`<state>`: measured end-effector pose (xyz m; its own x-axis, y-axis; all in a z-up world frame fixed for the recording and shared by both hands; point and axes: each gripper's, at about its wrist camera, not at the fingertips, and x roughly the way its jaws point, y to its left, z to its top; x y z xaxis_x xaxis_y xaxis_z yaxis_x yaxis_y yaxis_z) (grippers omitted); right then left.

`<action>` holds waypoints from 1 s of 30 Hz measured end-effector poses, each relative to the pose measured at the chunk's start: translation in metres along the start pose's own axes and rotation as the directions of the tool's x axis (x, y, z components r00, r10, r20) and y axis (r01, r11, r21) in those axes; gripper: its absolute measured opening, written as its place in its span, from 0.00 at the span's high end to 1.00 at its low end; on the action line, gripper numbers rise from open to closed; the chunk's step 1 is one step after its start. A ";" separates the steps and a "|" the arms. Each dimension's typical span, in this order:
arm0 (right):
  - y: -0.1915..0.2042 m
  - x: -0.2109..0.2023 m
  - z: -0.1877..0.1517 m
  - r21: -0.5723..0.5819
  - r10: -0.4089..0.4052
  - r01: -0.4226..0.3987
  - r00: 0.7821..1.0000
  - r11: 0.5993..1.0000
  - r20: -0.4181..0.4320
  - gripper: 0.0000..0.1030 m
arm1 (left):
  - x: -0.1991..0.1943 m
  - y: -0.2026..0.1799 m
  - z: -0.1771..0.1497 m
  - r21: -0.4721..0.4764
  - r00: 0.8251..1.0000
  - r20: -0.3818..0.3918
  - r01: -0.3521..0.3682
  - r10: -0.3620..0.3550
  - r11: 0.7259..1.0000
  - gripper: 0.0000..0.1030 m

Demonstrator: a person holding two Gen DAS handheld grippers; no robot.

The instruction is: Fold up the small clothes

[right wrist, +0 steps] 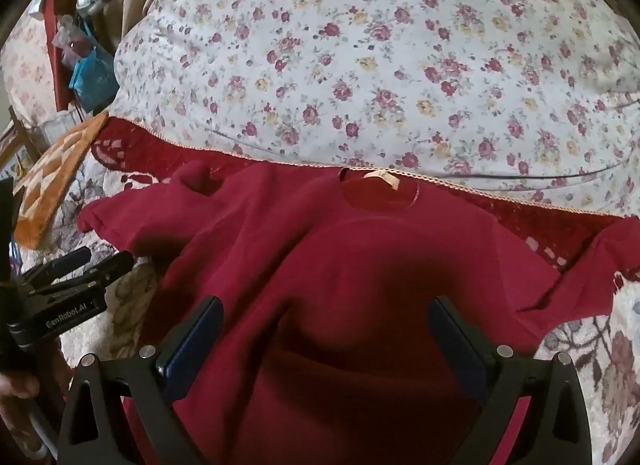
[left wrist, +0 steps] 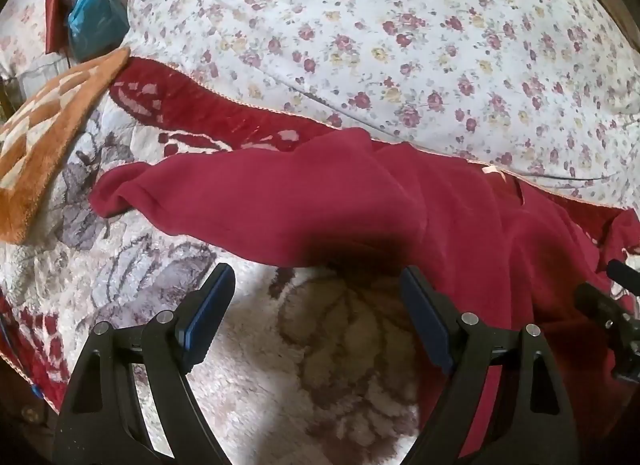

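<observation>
A dark red long-sleeved top point(right wrist: 320, 257) lies spread flat on a plush floral blanket, collar and label point(right wrist: 380, 179) toward the big pillow. Its left sleeve point(left wrist: 240, 201) stretches out to the left in the left wrist view. My left gripper point(left wrist: 318, 281) is open and empty, hovering just in front of that sleeve over the blanket. My right gripper point(right wrist: 326, 313) is open and empty above the middle of the top's body. The left gripper also shows at the left edge of the right wrist view point(right wrist: 76, 269).
A large white pillow with small red flowers point(right wrist: 360, 65) lies behind the top. An orange and cream patterned cushion point(left wrist: 44, 133) sits at the left. A dark red blanket edge point(left wrist: 192, 105) runs under the pillow. Bags and clutter point(left wrist: 92, 17) are at the far left.
</observation>
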<state>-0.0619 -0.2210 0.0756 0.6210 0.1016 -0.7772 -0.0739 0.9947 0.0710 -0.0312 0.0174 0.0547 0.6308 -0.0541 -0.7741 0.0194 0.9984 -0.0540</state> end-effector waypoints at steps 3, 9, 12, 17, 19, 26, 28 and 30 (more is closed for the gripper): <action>0.006 0.008 0.003 -0.014 0.005 -0.005 1.000 1.000 -0.004 0.02 | 0.003 0.004 0.001 -0.009 1.000 -0.005 -0.002 0.002 1.000 0.18; 0.016 0.015 0.006 -0.019 0.019 -0.019 1.000 1.000 -0.003 0.02 | 0.006 0.019 0.008 -0.050 1.000 -0.017 0.004 -0.005 0.999 0.18; 0.018 0.019 0.010 -0.035 0.022 -0.022 1.000 0.999 -0.010 0.02 | 0.006 0.035 0.013 -0.104 1.000 -0.020 0.009 -0.011 0.995 0.18; 0.025 0.021 0.011 -0.034 0.041 -0.043 0.998 0.998 -0.050 0.02 | 0.010 0.079 0.026 -0.229 1.000 -0.025 -0.012 0.006 0.973 0.18; 0.028 0.023 0.011 -0.039 0.047 -0.049 0.998 0.998 -0.053 0.02 | 0.016 0.106 0.032 -0.299 0.999 -0.037 -0.025 0.014 0.954 0.18; 0.031 0.034 0.011 -0.018 0.101 -0.103 0.993 0.995 -0.067 0.02 | 0.042 0.191 0.033 -0.600 0.997 -0.071 -0.022 -0.026 0.800 0.18; 0.033 0.038 0.011 -0.015 0.108 -0.109 0.992 0.994 -0.071 0.02 | 0.052 0.206 0.034 -0.665 0.996 -0.064 0.004 -0.063 0.747 0.18; 0.034 0.042 0.012 -0.016 0.110 -0.112 0.991 0.994 -0.075 0.02 | 0.065 0.215 0.038 -0.694 0.995 -0.064 0.015 -0.082 0.720 0.18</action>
<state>-0.0292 -0.1826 0.0527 0.5491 0.2095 -0.8090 -0.1554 0.9768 0.1475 0.0437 0.2287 0.0166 0.5763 -0.1372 -0.8056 -0.5146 0.7049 -0.4881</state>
